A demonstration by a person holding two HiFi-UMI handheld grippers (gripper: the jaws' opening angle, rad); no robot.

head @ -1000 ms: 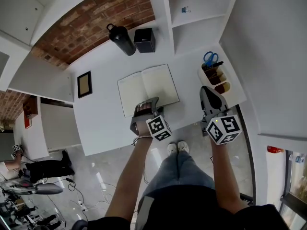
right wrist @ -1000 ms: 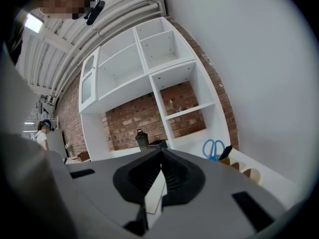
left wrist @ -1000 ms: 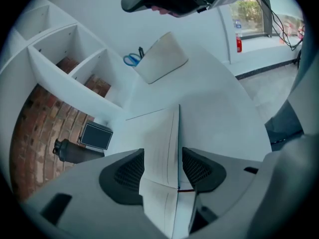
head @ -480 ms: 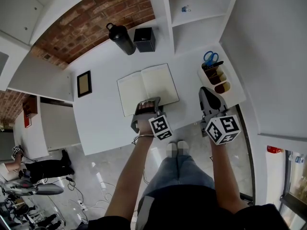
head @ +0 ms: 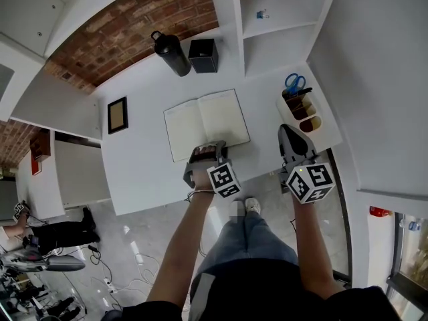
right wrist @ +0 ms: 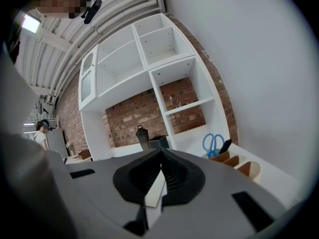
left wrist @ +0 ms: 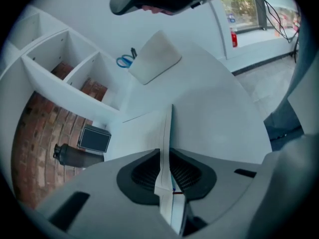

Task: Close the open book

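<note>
The open book (head: 207, 122) lies flat on the white table (head: 140, 172), blank pages up. My left gripper (head: 206, 147) sits at the book's near edge, close to the spine, pointing steeply down. In the left gripper view the jaws are closing and a thin edge of the book (left wrist: 167, 128) runs between the pads of my left gripper (left wrist: 163, 171), which press on it. My right gripper (head: 292, 131) hovers over the table's right part, clear of the book. The right gripper view shows my right gripper (right wrist: 160, 171) shut with nothing in it.
Behind the book stand a black bottle (head: 170, 54) and a black box (head: 202, 55). A small framed picture (head: 118, 116) lies to the left. A desk organiser (head: 299, 104) with blue scissors stands just beyond the right gripper. White shelves (head: 267, 19) back the table.
The left gripper's jaws have come together on the book's near edge. Both hands stayed where they were, and the book has not moved.
</note>
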